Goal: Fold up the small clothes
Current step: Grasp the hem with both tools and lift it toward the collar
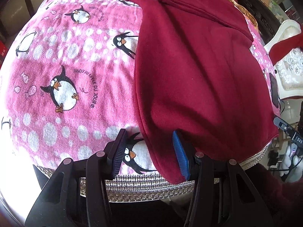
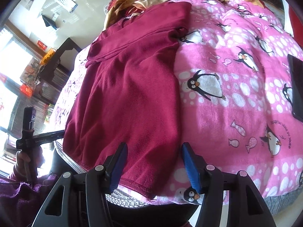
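A dark red small garment (image 1: 197,71) lies flat on the pink penguin blanket (image 1: 62,56), its hem at the near edge. My left gripper (image 1: 149,155) is open at the hem's left corner, which hangs between the blue pads (image 1: 180,155) without being pinched. In the right wrist view the same garment (image 2: 128,94) lies lengthwise with a sleeve folded across its top. My right gripper (image 2: 155,168) is open around the hem's right corner. The left gripper's body (image 2: 28,132) shows at the far left of that view.
The blanket (image 2: 236,75) covers a surface with a woven trim edge (image 1: 147,187). A pile of other clothes (image 2: 132,1) lies at the far end. A dark flat object (image 2: 297,87) sits on the blanket at right. A white ornate chair (image 1: 287,60) stands at right.
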### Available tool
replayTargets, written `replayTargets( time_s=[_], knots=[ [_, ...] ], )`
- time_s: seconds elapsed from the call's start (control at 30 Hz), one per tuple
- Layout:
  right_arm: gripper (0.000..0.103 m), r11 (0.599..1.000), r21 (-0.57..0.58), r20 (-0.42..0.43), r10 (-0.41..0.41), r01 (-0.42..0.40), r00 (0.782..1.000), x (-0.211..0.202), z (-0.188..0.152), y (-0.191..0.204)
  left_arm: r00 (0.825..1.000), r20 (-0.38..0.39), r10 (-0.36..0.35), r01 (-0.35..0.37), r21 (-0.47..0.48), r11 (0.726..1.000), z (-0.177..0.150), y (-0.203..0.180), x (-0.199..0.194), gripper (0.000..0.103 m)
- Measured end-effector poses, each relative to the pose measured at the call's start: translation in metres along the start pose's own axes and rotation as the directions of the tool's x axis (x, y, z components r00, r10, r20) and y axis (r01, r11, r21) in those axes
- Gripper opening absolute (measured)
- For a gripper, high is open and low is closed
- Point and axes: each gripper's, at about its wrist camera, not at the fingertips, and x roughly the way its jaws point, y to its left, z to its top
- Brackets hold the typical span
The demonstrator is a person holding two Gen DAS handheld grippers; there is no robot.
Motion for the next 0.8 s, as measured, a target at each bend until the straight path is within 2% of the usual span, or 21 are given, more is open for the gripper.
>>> replayTargets(
  time_s=[0.2, 0.23, 0.27, 0.3, 0.33, 0.37, 0.47, 0.63, 0.7, 0.8],
  knots=[
    [0.056, 0.999, -0.022, 0.018, 0.039, -0.038, 0.999, 0.011, -0.003, -0.001, 1.0, -0.011, -0.019, 0.019, 0.014, 1.0, 0.012, -0.008, 0.007, 0.047],
    [0.056, 0.999, -0.025, 0.022, 0.047, -0.046, 0.999, 0.012, -0.004, 0.0, 1.0, -0.008, -0.028, 0.028, 0.02, 0.999, 0.013, -0.009, 0.007, 0.036],
    [0.049, 0.998, -0.038, 0.024, 0.051, -0.05, 0.998, 0.014, -0.003, 0.002, 0.999, -0.009, -0.042, 0.042, 0.028, 0.999, 0.013, -0.011, 0.008, 0.028],
    [0.04, 0.998, -0.046, 0.03, 0.043, -0.042, 0.999, 0.014, -0.003, 0.003, 0.999, -0.009, -0.053, 0.053, 0.029, 0.998, 0.014, -0.012, 0.01, 0.015],
    [0.021, 0.999, -0.046, 0.042, 0.03, -0.028, 0.999, 0.015, -0.004, 0.003, 0.998, -0.004, -0.056, 0.056, 0.026, 0.998, 0.014, -0.012, 0.011, 0.008],
    [0.015, 0.999, -0.029, 0.051, 0.022, -0.021, 0.998, 0.017, -0.004, 0.002, 0.998, 0.002, -0.061, 0.061, 0.026, 0.998, 0.016, -0.012, 0.011, 0.006],
    [0.01, 1.0, -0.01, 0.066, 0.021, -0.021, 0.998, 0.014, -0.006, 0.002, 0.996, 0.043, -0.081, 0.079, 0.039, 0.996, 0.014, -0.009, -0.005, 0.005],
    [0.009, 0.998, -0.048, 0.113, 0.034, -0.029, 0.993, -0.019, -0.009, 0.018, 0.986, 0.121, -0.111, 0.105, 0.057, 0.993, 0.005, 0.0, -0.047, 0.005],
    [0.009, 0.998, -0.055, 0.104, 0.039, -0.034, 0.994, -0.029, -0.013, 0.022, 0.988, 0.126, -0.089, 0.083, 0.053, 0.995, 0.001, 0.004, -0.048, 0.005],
    [0.008, 0.998, -0.065, 0.066, 0.031, -0.027, 0.997, -0.026, -0.022, 0.023, 0.993, 0.092, -0.072, 0.071, 0.015, 0.997, -0.003, 0.013, -0.03, 0.005]
  ],
)
